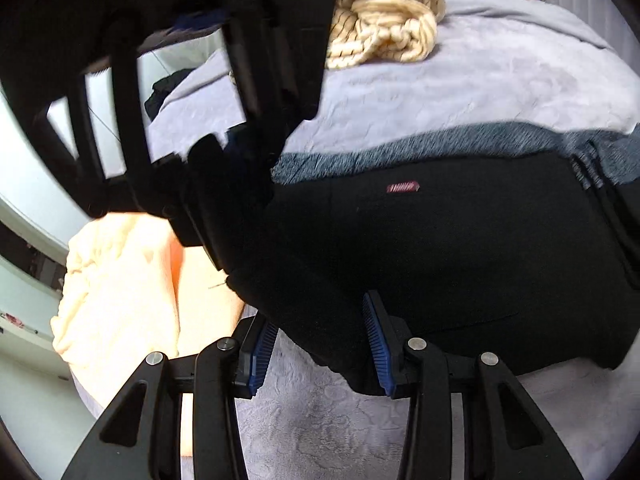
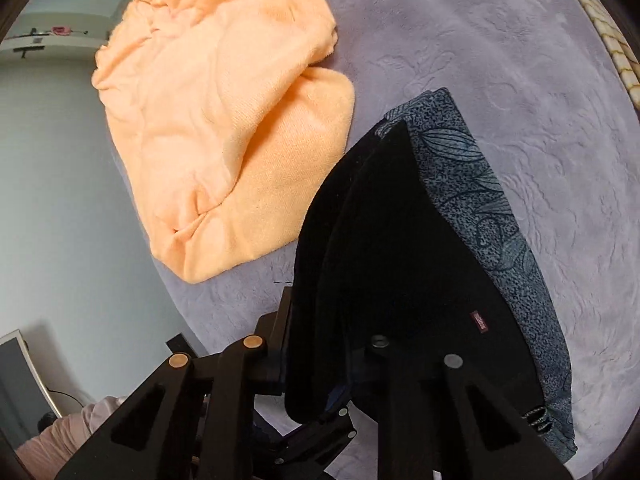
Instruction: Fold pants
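One peach towel (image 2: 224,120) lies left on the lilac bed (image 2: 500,40). One pair of black pants (image 2: 400,264) lies right of it, over a blue patterned cloth (image 2: 480,184). The right gripper (image 2: 324,364) clamps the pants. Only the left view shows the left gripper (image 1: 320,354), pads (image 1: 378,344) apart around the pants' corner, and one striped cream garment (image 1: 384,32).

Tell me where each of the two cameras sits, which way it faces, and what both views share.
Left wrist: on the left gripper, angled down at the black pants on the grey bedspread; its blue-padded jaws straddle the pants' edge, the right gripper looming upper left.
Right wrist: on the right gripper, angled down; pants drape over its jaws.
Shared: pants, orange towel, patterned grey cloth, bedspread.
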A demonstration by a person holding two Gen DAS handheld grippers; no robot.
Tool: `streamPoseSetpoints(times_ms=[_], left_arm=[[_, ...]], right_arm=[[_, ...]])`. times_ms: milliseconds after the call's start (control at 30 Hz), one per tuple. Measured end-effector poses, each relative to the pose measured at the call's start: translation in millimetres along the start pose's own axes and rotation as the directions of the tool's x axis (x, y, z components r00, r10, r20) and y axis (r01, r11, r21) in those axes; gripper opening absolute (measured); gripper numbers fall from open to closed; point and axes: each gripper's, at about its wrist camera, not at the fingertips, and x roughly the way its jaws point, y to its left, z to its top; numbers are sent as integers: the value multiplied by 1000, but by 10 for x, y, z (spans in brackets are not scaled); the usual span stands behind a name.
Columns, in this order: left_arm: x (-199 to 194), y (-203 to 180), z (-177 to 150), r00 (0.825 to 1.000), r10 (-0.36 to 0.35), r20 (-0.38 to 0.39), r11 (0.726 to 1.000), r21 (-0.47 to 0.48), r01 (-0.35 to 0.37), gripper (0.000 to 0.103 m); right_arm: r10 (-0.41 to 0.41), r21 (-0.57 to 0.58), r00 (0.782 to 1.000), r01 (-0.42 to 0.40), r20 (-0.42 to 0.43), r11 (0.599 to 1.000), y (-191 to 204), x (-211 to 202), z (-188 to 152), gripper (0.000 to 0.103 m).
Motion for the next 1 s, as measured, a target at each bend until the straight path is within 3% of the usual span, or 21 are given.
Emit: streamPoseSetpoints(times_ms=[100,167,367,500,667,867,1000], left_arm=[[-289,-19,130,997,-39,68,999,-4,39,44],[-488,-64,231,992,-67,109,998,1,67,44],[-1084,-424,570,962,-179,208,984,52,172,44],[-1360,-792,812,935,-261,238,964,122,238,44],[-1606,-1443,935,913,-334,234,929,244,277,44],[-1769,-2083,972,901,-388,194,887,343,308,44],[-1776,-2561,950,902,-399,165,862,401,308,44]], right_arm=[[110,48,988,-116,113,992,-210,-357,-287,21],[177,80,964,-196,198,977,-357,-583,-498,21],[268,124,852,-357,449,926,-873,-1197,-1427,21],[269,156,775,-425,571,892,-1267,-1488,-2099,21],[237,209,708,-481,665,851,-1743,-1604,-2861,21],[208,257,646,-549,734,795,-2270,-1516,-3592,21],[194,281,624,-579,757,766,-2578,-1399,-3939,21]])
